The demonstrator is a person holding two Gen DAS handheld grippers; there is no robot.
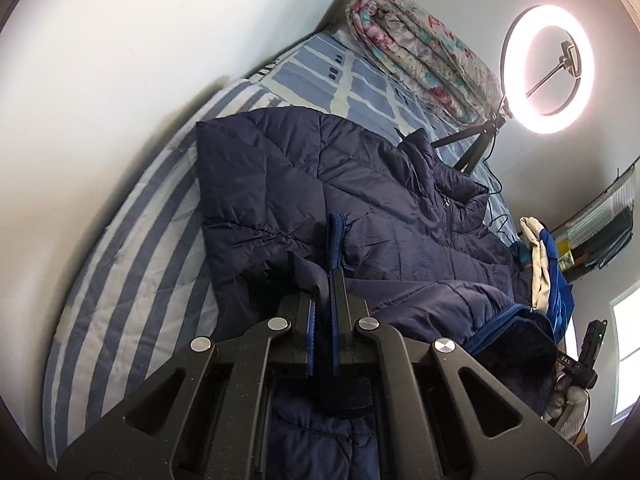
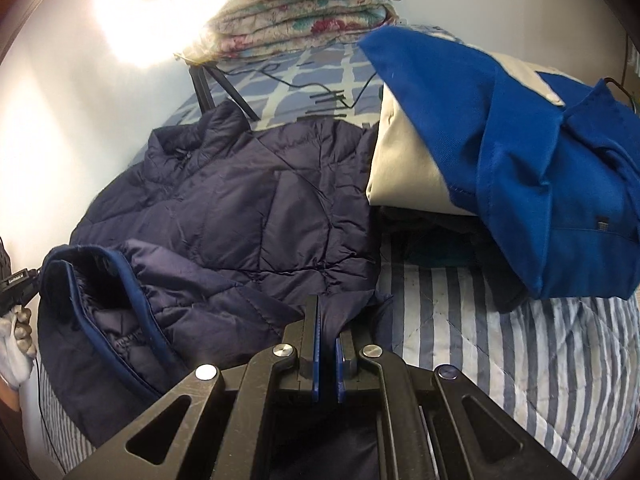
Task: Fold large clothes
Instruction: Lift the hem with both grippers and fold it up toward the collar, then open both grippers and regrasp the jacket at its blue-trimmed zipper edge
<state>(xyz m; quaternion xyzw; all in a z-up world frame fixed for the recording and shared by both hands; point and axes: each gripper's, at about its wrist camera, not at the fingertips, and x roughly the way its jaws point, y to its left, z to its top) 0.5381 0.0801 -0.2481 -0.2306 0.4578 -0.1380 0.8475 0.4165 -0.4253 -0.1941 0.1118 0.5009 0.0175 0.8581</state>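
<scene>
A dark navy quilted puffer jacket [image 1: 360, 200] lies spread on the striped bed, collar toward the far end. My left gripper [image 1: 323, 280] is shut on a fold of its navy fabric near the blue-trimmed hem. In the right wrist view the same jacket [image 2: 248, 208] fills the middle, and my right gripper [image 2: 329, 316] is shut on another pinch of its hem cloth. A blue-lined opening of the jacket [image 2: 92, 280] gapes at the left. A gloved hand [image 1: 568, 400] holding the other gripper shows at the lower right of the left wrist view.
The bed has a blue and white striped sheet [image 1: 132, 280]. A folded floral quilt [image 2: 316, 12] lies at its far end by a lit ring light [image 1: 546, 74] on a tripod with a trailing cable. A pile of blue and cream clothes [image 2: 500, 140] sits beside the jacket.
</scene>
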